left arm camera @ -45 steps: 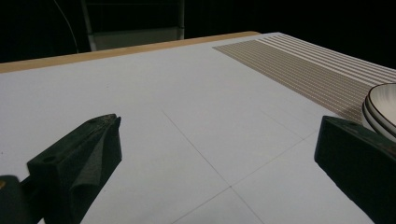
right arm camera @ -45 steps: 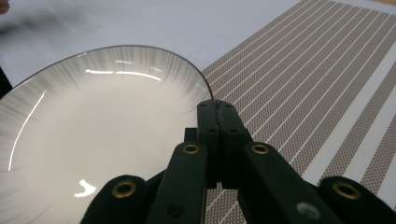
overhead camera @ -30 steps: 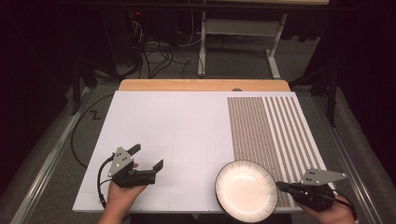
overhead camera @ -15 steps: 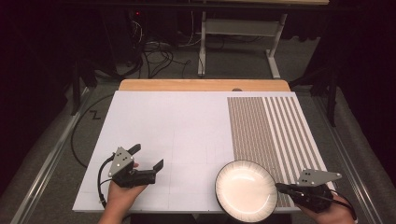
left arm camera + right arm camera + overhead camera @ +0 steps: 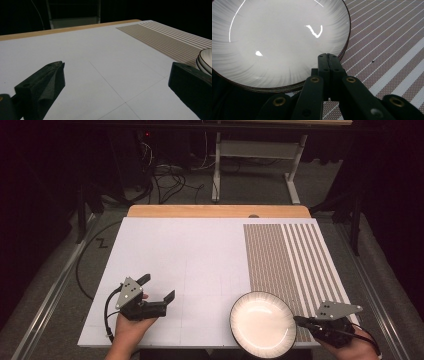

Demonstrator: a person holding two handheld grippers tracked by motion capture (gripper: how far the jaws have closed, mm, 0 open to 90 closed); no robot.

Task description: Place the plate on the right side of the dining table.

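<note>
Room dark beyond the counter (image 5: pixel 190 250). Grey floor (image 5: pixel 165 195) carries loose black cables (image 5: pixel 165 175). White-legged table frame (image 5: pixel 255 165) stands behind. Counter's far edge is bare wood (image 5: pixel 215 211); striped mat (image 5: pixel 290 260) at right.

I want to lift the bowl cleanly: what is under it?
The bowl sits on the white mat, its right edge over the striped mat. Whatever lies directly beneath it is covered.

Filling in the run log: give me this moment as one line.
left gripper: open, above white mat | right gripper: jaws shut at rim of plate | plate: on mat's near edge by striped area
</note>
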